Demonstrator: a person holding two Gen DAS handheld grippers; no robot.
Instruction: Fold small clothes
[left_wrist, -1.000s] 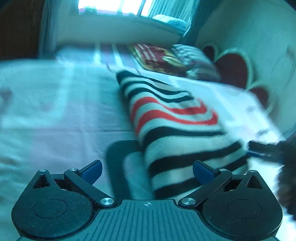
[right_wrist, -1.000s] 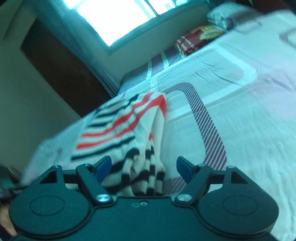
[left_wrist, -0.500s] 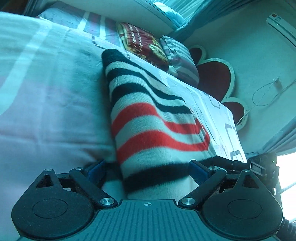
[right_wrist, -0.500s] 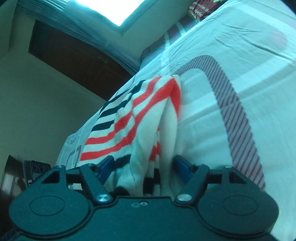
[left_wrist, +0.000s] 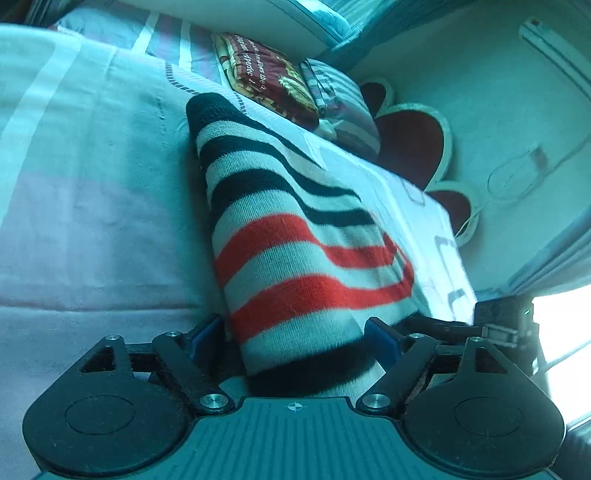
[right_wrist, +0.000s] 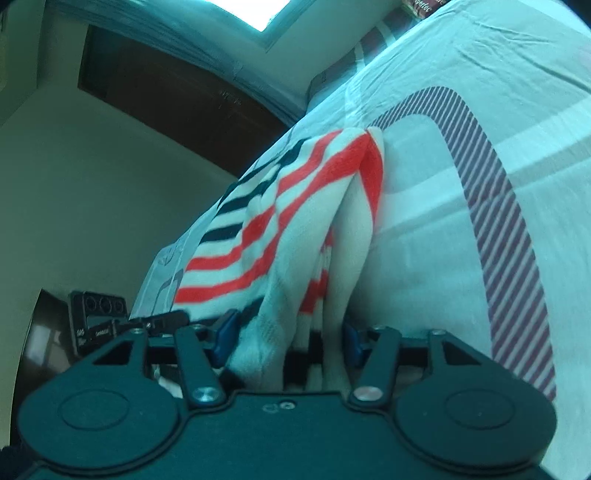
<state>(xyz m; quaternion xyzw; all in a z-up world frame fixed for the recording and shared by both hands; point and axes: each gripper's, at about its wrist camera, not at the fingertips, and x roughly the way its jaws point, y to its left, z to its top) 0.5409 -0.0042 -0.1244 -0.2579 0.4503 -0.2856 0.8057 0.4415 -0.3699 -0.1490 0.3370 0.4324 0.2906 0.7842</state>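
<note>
The right claw (right_wrist: 286, 334) sits low on the bed (right_wrist: 461, 258), its jaws having just been closing around the bunched near edge of a red, black and white striped knit garment (right_wrist: 288, 221). The left claw (right_wrist: 162, 318) shows at the left beside it.

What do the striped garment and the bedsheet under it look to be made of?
Striped garment: apparently a soft knit, perhaps cotton or acrylic; ribbed rows and fuzzy, matte stripes show. Bedsheet: seemingly thin woven cotton or a blend, smooth and matte, with fine creases.
</note>
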